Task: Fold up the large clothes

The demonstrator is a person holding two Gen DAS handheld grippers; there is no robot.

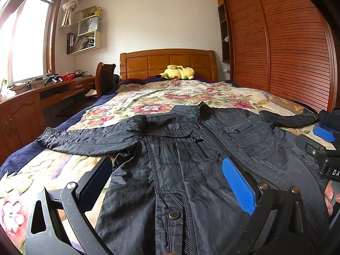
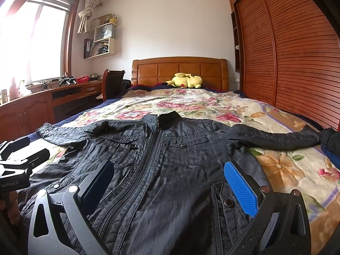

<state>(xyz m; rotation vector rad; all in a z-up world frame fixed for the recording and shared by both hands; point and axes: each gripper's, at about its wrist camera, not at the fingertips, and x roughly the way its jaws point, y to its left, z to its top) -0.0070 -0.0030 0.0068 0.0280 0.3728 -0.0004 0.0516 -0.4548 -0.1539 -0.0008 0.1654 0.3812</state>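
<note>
- You have a dark jacket (image 1: pixel 180 161) spread front-up on the bed (image 1: pixel 148 97), collar toward the headboard (image 1: pixel 167 62) at 12 o'clock, hem toward you at 6 o'clock
- Its zip is closed up the middle, and both sleeves lie stretched out sideways on the floral bedspread (image 2: pixel 201 104), one toward 9 o'clock and one toward 3 o'clock
- Your left gripper (image 1: pixel 167 182) hovers low over the jacket's lower left half; its jaws stand wide apart with nothing between them but the cloth lying beneath
- One of its pads (image 1: pixel 239 188) shows bright blue at 4 o'clock in the left wrist view, the other sits dark at 8 o'clock over the jacket's edge and the bedspread
- Your right gripper (image 2: pixel 169 186) hovers over the jacket's lower right half, jaws likewise spread wide and holding nothing
- In the right wrist view the zip runs up between the two pads, and the blue pad (image 2: pixel 241 189) sits beside a snap pocket at 4 o'clock
- Each gripper shows at the edge of the other's view: the right one at 3 o'clock in the left view, the left one at 9 o'clock in the right view
- A yellow plush toy (image 2: pixel 187 80) lies at the head of the bed, well apart from the jacket
- A slatted wooden wardrobe (image 1: pixel 286 48) runs along 3 o'clock
- A wooden counter (image 1: pixel 53 89) under the window (image 1: pixel 27 38) lies at 9 o'clock, with a red basket (image 1: pixel 68 76) on it
- Another bundle of dark cloth (image 2: pixel 330 141) sits just beyond the tip of the 3 o'clock sleeve
</note>
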